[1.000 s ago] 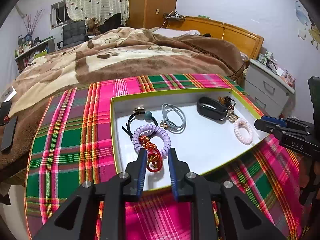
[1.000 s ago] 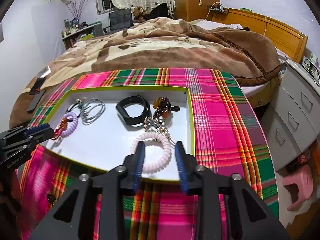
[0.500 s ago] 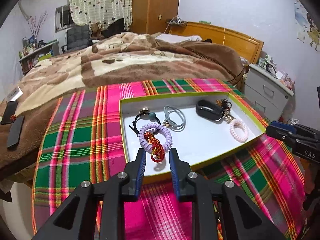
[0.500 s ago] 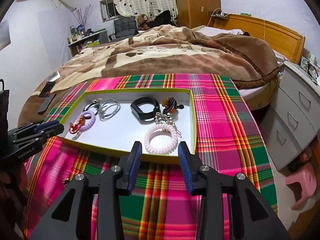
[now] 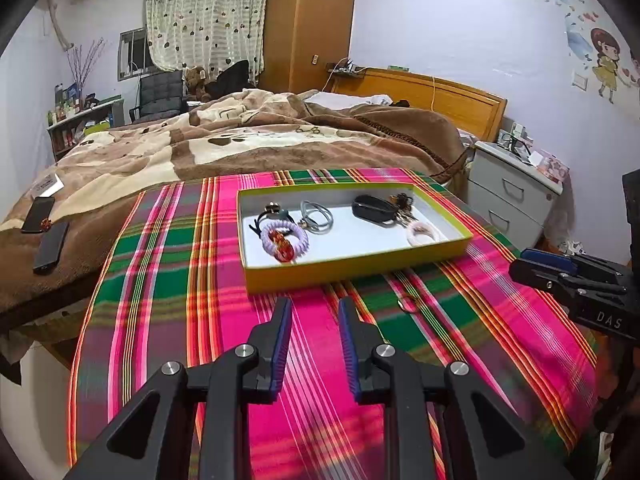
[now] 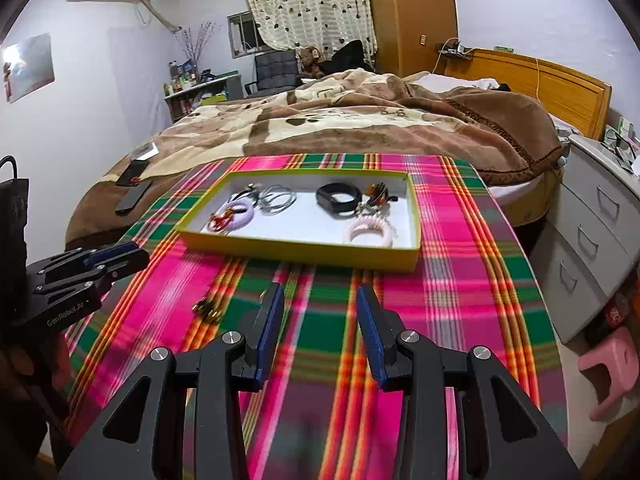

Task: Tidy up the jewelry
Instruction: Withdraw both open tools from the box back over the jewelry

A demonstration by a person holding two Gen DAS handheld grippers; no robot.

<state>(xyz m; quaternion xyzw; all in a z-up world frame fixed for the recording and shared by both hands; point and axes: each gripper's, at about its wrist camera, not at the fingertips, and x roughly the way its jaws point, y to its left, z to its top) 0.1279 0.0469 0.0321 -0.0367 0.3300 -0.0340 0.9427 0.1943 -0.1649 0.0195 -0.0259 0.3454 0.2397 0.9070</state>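
The yellow-walled tray [image 5: 356, 267] lies on the plaid cloth [image 5: 168, 280], holding the jewelry — lilac coil [image 5: 285, 240], black band [image 5: 372, 209], pink coil [image 6: 368, 233]. Both grippers hang short of the tray's near wall, apart from it: left gripper [image 5: 314, 312] and right gripper [image 6: 320, 300], jaws wide, holding nothing.

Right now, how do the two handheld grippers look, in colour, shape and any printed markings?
Both are matte black frames with silver round bolts and two flat fingers lined with ribbed blue pads. The left gripper bears white lettering "GenRobot.AI" on its side, visible in the right wrist view. The right gripper shows white letters "DAS" in the left wrist view.
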